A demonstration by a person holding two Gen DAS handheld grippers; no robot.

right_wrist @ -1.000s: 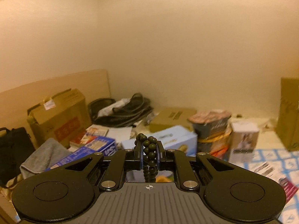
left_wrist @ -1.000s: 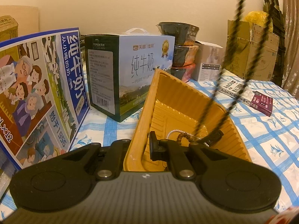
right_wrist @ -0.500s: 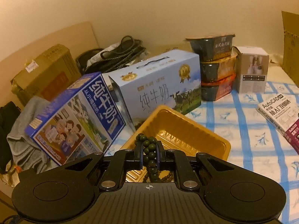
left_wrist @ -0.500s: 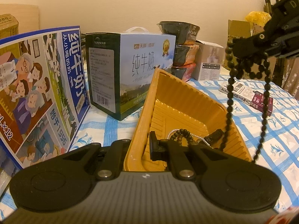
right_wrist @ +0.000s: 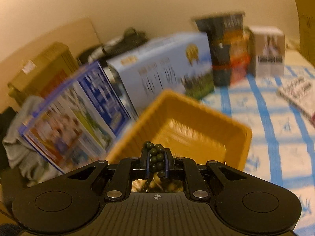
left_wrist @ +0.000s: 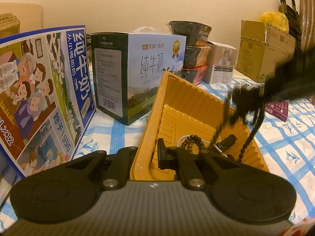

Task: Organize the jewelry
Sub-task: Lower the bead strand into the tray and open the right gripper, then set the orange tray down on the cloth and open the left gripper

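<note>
Right wrist view: the right gripper [right_wrist: 156, 160] has its two fingers pinched tight on a bunched dark bead necklace [right_wrist: 155, 154], beads stacked between the pads and more strands dropping below the fingers. Just ahead of and beneath those fingertips sits the yellow tray [right_wrist: 198, 106], its open well directly under the dangling beads. The picture is smeared with motion blur, so finer detail is lost.

Left wrist view: the left gripper [left_wrist: 149, 153] straddles the tray's [left_wrist: 149, 118] near-left wall, one finger outside, the other inside, closed onto that wall. Just past the inner finger, on the tray floor, lie a brown bead bracelet [left_wrist: 192, 140], a thin white bead chain [left_wrist: 182, 138] and a small black clip [left_wrist: 226, 140]. Up to the right, the right gripper [left_wrist: 244, 102] comes in blurred, with the dark necklace [left_wrist: 250, 137] hanging in loops, its lower ends down inside the tray's right side. Beyond the tray's far-left rim stands a milk carton box [left_wrist: 137, 74], on the blue-checked tablecloth [left_wrist: 285, 147].
</note>
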